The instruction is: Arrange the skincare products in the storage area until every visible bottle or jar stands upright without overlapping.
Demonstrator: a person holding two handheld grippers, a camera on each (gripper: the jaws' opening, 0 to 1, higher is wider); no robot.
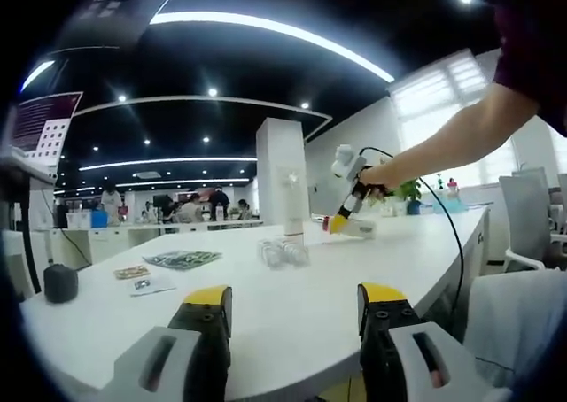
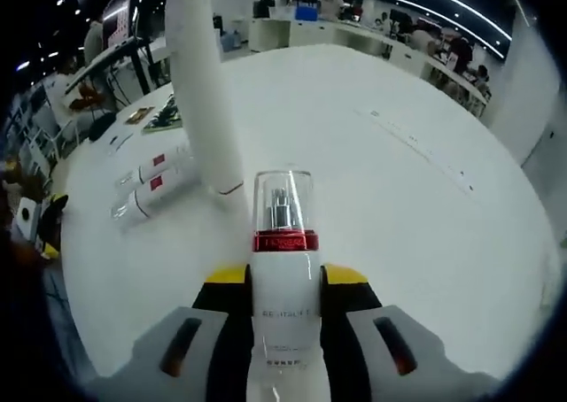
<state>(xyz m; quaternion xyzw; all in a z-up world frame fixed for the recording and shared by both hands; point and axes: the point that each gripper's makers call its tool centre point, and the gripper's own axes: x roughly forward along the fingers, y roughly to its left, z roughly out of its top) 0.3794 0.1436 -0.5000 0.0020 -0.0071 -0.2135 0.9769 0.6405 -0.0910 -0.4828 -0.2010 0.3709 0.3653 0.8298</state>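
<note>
A white pump bottle (image 2: 283,269) with a clear cap and a red collar sits clamped between the yellow-tipped jaws of the right gripper (image 2: 285,289), held over the white table (image 2: 399,198); small grey lettering on its front is too blurred to read. In the left gripper view, a person's bare arm (image 1: 461,136) stretches across the table, the hand (image 1: 376,179) holding that gripper tilted down toward the tabletop. Just beyond the bottle, a tall white tube (image 2: 205,92) stands upright, with two white tubes (image 2: 152,185) bearing red label patches lying on their sides nearby. The left gripper (image 1: 296,306) hangs at the table's edge, jaws apart and holding nothing.
</note>
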